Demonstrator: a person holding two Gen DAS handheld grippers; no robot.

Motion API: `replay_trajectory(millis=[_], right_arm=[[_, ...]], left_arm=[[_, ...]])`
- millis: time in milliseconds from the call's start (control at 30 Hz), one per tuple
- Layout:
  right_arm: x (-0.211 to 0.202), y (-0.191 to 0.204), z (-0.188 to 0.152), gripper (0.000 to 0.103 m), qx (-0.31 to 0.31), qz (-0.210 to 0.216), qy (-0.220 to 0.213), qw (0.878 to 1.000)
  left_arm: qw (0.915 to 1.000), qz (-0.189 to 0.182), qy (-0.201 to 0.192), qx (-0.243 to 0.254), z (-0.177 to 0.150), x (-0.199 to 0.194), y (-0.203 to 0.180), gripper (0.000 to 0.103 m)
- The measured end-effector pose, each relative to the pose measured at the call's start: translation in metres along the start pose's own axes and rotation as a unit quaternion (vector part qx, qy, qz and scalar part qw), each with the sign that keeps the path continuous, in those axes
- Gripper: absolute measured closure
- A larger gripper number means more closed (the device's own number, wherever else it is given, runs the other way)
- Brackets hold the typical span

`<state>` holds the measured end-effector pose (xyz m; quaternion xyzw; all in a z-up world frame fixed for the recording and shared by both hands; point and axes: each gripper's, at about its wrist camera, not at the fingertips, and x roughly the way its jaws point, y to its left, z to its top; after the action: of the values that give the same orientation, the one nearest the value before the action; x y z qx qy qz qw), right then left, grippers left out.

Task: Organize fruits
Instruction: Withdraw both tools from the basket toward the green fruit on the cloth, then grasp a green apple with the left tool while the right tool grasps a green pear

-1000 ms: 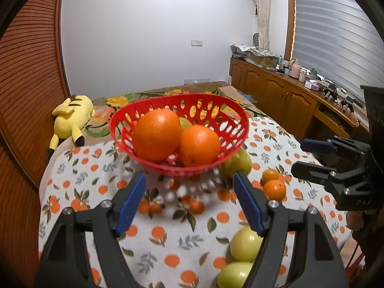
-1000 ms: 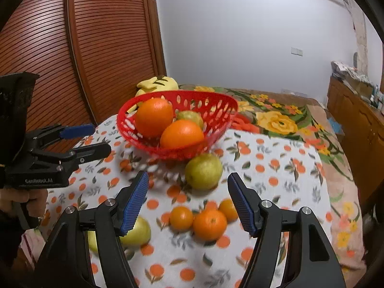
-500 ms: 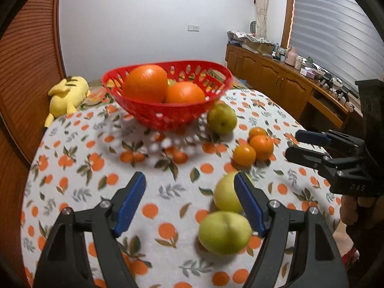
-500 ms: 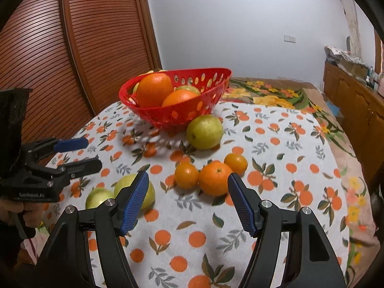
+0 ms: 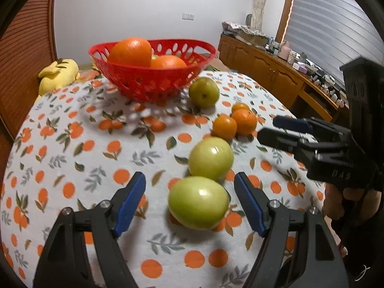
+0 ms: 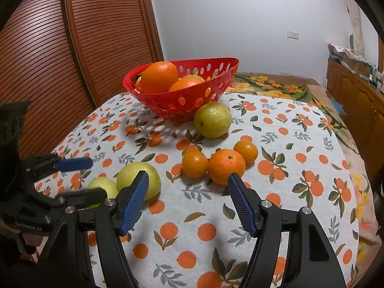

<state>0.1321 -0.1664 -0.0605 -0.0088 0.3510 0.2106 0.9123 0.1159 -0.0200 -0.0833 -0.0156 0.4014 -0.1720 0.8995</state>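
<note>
Risk first: near green fruit [image 5: 198, 202] round, glossy, smooth-skinned, lying low centre of the left wrist frame between the wide-spread fingers of the left gripper [image 5: 189, 201], not touched. Likely to squirt out sideways if pinched off-centre, since ribbed blue pads [image 5: 130, 204] meet a slick curved skin. Could also bump the second green fruit [image 5: 210, 158], just beyond and apparently touching, and send it rolling over the soft cloth of the desk [image 5: 72, 163] toward the edge

Right gripper [image 6: 188, 201] also wide open, holding nothing, low centre of its frame, aimed at 3 small matte oranges [image 6: 226, 166] clustered mid-frame and touching one another. Closing on 1 would probably nudge the other 2 apart. Crowding possible too, with both grippers working close together

Red plastic basket [image 5: 153, 81], perforated with oval holes, shallow and flared, upper centre of both frames, already carrying 2 large pebbled oranges [image 5: 130, 51] heaped above the rim; more fruit dropped on top might roll back out. Dull yellow-green pear-like fruit [image 6: 213, 120] just beside the basket wall. Printed fabric with orange motifs easy to confuse with real small fruit. Yellow plush toy [image 5: 58, 75] at upper left of the left frame
</note>
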Motion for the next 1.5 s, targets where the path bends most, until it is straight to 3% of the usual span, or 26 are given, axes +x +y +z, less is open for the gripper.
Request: replay_trajectory(millis=[267,300,333,367,1500], right_arm=[[0.001,0.000,-0.001,0.033,0.000,0.000,0.002,1.000],[0.001,0.001,-0.001,0.033,-0.001,0.001,0.002,1.000],[0.002,0.001,-0.002,0.033,-0.001,0.002,0.003,1.000],[0.003,0.002,-0.003,0.033,-0.001,0.003,0.004,1.000],[0.049,0.053,-0.002,0.036,-0.040,0.056,0.055,0.996]], left_arm=[[0.9999,-0.011,0.012,-0.002,-0.008,0.011,-0.001,0.027],[0.9998,-0.016,0.011,-0.004,-0.009,0.012,0.001,0.029],[0.9997,-0.019,0.011,-0.006,-0.010,0.012,0.002,0.040],[0.9994,-0.031,0.012,-0.007,-0.010,0.013,0.004,0.046],[0.9984,0.023,-0.016,-0.050,-0.010,-0.008,0.059,0.046]])
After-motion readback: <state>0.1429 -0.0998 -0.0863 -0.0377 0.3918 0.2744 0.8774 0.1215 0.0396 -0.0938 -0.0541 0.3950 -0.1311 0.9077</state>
